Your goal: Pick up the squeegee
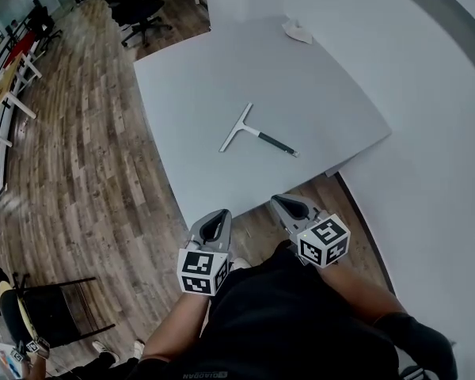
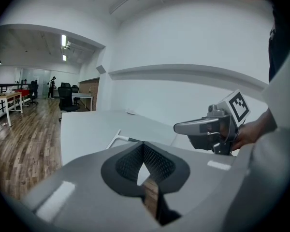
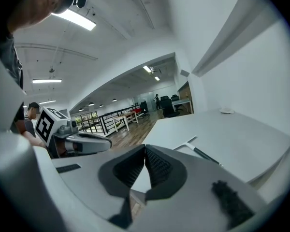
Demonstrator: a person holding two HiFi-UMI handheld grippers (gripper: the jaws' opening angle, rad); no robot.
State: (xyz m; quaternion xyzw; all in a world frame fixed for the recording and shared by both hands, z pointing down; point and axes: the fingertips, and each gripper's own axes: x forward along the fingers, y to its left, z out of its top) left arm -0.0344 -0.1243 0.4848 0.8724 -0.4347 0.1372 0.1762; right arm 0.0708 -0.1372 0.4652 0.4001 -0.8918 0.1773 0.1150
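Note:
The squeegee (image 1: 255,132) lies flat near the middle of the grey table (image 1: 198,70), its pale blade to the left and its dark handle pointing right. It shows small in the left gripper view (image 2: 117,138) and in the right gripper view (image 3: 197,150). Both grippers hang off the table's near edge, close to my body. My left gripper (image 1: 219,219) is shut with nothing in it. My right gripper (image 1: 282,205) is shut and empty too, a short way right of the left one.
A small white object (image 1: 298,31) sits at the table's far right corner. A white wall (image 1: 427,93) borders the table on the right. Wooden floor (image 1: 87,157) lies to the left, with office chairs (image 1: 136,8) at the back and a chair (image 1: 51,307) near left.

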